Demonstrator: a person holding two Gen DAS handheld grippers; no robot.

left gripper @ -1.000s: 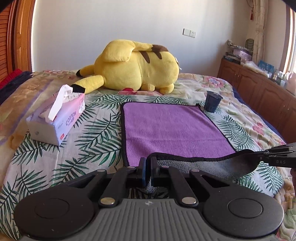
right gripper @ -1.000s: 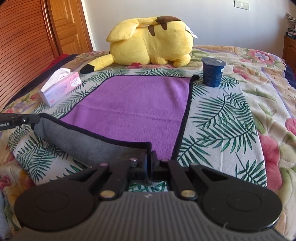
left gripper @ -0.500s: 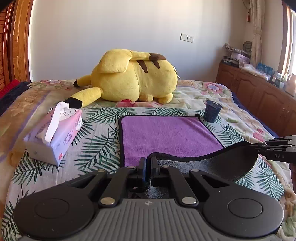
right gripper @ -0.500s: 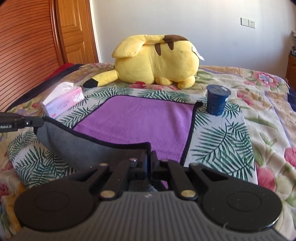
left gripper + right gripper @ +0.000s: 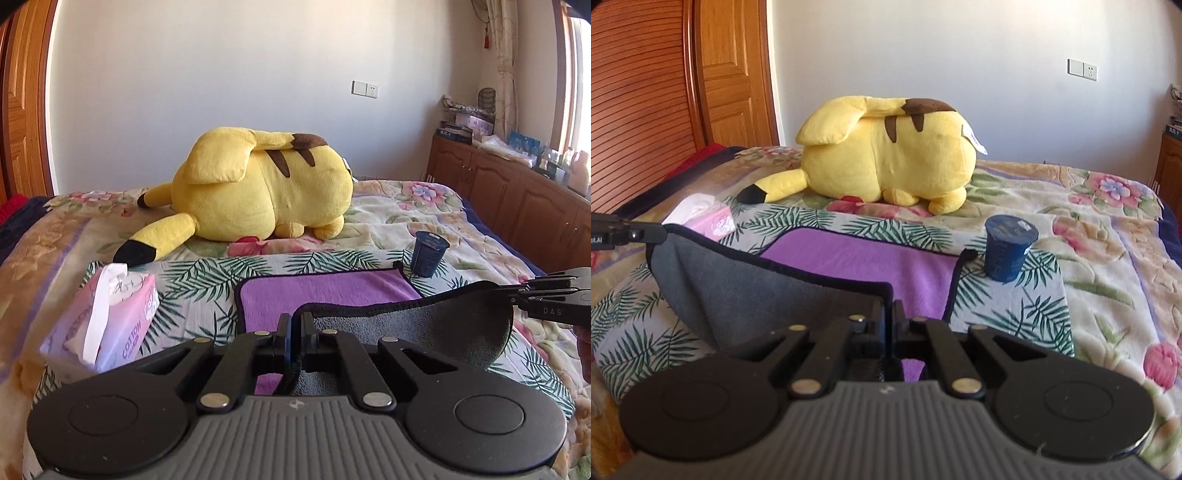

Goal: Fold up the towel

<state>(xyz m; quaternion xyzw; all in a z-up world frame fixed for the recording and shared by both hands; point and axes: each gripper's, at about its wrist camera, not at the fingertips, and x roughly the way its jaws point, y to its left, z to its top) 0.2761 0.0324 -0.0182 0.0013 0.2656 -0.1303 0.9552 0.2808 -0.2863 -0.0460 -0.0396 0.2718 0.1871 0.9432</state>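
Observation:
A purple towel (image 5: 325, 291) with a black hem and grey underside lies on the bed; it also shows in the right wrist view (image 5: 871, 266). My left gripper (image 5: 295, 321) is shut on its near left corner. My right gripper (image 5: 889, 308) is shut on its near right corner. Both corners are lifted, so the near edge hangs between them with the grey underside (image 5: 443, 325) facing me. The far half lies flat. Each gripper shows at the edge of the other's view: the right gripper in the left wrist view (image 5: 554, 295), the left gripper in the right wrist view (image 5: 631, 234).
A yellow plush toy (image 5: 258, 192) lies behind the towel. A dark blue cup (image 5: 426, 254) stands at the towel's far right corner. A pink tissue box (image 5: 107, 317) sits to the left. Wooden cabinets (image 5: 517, 199) line the right wall.
Both grippers have risen and moved forward with the towel's near corners. The lifted grey flap covers more of the purple surface.

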